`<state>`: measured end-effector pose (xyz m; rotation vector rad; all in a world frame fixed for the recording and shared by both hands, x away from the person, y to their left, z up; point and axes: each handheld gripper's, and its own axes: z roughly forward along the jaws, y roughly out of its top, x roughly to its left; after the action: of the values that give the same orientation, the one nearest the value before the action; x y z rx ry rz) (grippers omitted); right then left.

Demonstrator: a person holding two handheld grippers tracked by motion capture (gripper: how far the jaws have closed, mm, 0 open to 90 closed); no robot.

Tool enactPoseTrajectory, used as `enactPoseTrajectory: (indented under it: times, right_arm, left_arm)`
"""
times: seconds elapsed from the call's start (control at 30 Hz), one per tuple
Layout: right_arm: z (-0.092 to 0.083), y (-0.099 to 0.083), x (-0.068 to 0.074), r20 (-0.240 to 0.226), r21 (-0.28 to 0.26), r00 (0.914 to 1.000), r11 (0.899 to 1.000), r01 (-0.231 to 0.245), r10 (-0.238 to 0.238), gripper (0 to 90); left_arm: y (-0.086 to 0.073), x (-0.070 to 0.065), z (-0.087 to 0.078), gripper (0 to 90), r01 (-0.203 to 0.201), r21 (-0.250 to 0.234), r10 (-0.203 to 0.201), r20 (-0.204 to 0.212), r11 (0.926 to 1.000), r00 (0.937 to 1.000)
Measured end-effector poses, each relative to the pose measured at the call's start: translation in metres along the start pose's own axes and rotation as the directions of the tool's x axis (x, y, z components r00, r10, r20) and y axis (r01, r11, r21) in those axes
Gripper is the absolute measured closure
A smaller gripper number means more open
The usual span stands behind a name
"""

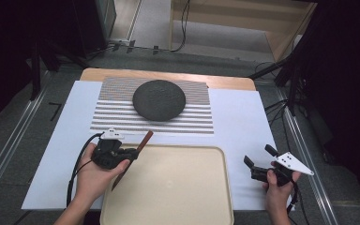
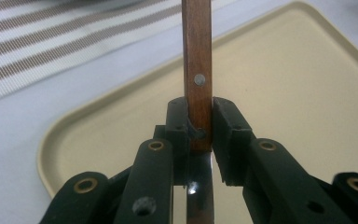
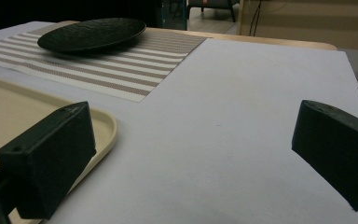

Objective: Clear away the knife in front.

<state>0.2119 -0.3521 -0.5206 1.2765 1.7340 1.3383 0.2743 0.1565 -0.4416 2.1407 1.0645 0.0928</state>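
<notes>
Left gripper view: knife (image 2: 197, 70) clamped over tray (image 2: 307, 93) edge.

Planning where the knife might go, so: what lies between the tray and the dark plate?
In the high view, between the tray and the plate lie a strip of white table cover and the near part of the striped mat; the knife pokes into it.

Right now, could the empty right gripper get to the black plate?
Probably yes. The right gripper is open and holds nothing, and bare white table lies between it and the black plate on the striped mat. Nothing stands in its way.
</notes>
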Motion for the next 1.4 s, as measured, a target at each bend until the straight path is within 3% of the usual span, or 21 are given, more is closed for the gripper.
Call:
enactPoseTrajectory:
  times: [0.13, 0.3, 0.77, 1.0, 1.13, 1.2, 1.3, 1.4]
  right_arm:
    - [0.000, 0.000, 0.000, 0.002, 0.001, 1.0000, 1.000, 0.002, -0.002, 0.0]
    - [0.000, 0.000, 0.001, 0.005, 0.003, 1.0000, 1.000, 0.004, -0.004, 0.0]
    - [0.001, 0.000, 0.001, 0.008, 0.008, 1.0000, 1.000, 0.005, -0.005, 0.0]
    - [0.001, 0.000, 0.001, 0.007, 0.010, 1.0000, 1.000, 0.005, -0.005, 0.0]
    - [0.001, 0.000, 0.001, 0.006, 0.007, 1.0000, 1.000, 0.004, -0.004, 0.0]
    - [0.001, 0.000, 0.001, 0.006, 0.008, 1.0000, 1.000, 0.004, -0.004, 0.0]
    - [0.001, 0.000, 0.001, 0.006, 0.007, 1.0000, 1.000, 0.007, -0.007, 0.0]
    - [0.002, 0.000, 0.001, 0.007, 0.009, 1.0000, 1.000, 0.006, -0.006, 0.0]
  left_arm:
    - [-0.011, -0.001, 0.001, 77.3, 0.018, 0.005, -0.018, 0.016, 0.9998, 0.9997]
    - [-0.024, 0.001, 0.005, 77.2, 0.064, 0.011, -0.064, 0.065, 0.9979, 0.9958]
    - [-0.049, 0.002, 0.013, 77.2, 0.120, 0.035, -0.123, 0.066, 0.9921, 0.9903]
    - [-0.054, 0.003, 0.016, 77.1, 0.124, 0.046, -0.125, 0.030, 0.9913, 0.9917]
    - [-0.058, 0.006, 0.016, 76.5, 0.141, 0.035, -0.142, 0.026, 0.9894, 0.9895]
    - [-0.058, 0.009, 0.014, 71.0, 0.148, 0.010, -0.149, 0.041, 0.9889, 0.9880]
    - [-0.053, 0.009, 0.008, 69.7, 0.095, -0.049, -0.093, 0.049, 0.9942, 0.9945]
    - [-0.047, 0.001, 0.007, 83.5, 0.007, -0.065, -0.002, 0.080, 0.9979, 0.9968]
